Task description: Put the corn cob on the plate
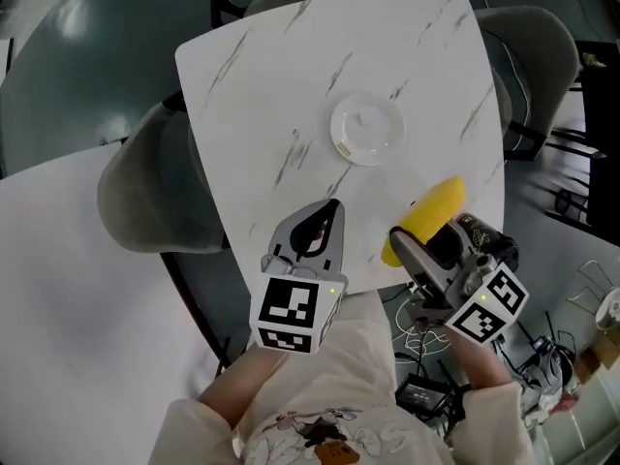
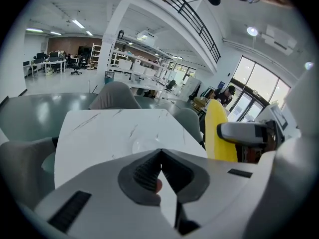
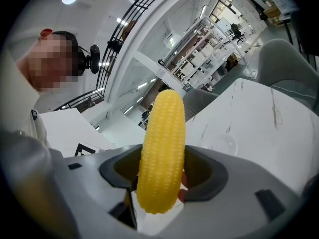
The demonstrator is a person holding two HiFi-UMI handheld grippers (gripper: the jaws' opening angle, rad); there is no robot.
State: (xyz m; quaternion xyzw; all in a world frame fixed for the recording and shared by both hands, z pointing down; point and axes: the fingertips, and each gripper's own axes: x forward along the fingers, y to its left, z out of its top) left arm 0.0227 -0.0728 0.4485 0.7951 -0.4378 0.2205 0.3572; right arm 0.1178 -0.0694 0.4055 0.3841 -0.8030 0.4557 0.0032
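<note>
I'm seeing the white marble-look table top (image 1: 252, 85) looking smooth with a faint sheen, grey veins running through it. The clear round plastic plate (image 1: 367, 129) is catching light, glossy. The yellow corn cob (image 3: 164, 123) is showing a bumpy kerneled skin, dull satin, plastic-like. The left gripper (image 2: 160, 152) and right gripper (image 3: 160, 153) are showing matt grey plastic shells. Their inner pads (image 2: 147, 172) are looking dark, ribbed and rubbery. The grey padded chairs (image 1: 145, 192) are looking like soft matt cloth.

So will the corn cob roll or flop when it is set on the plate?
Likely stiff: the corn cob stands straight out of the right gripper, held near one end, no sag. Round and tapered, so it may roll; the plate looks shallow and smooth, so it may hardly stop it. Bumpy kernels probably aid grip.
</note>
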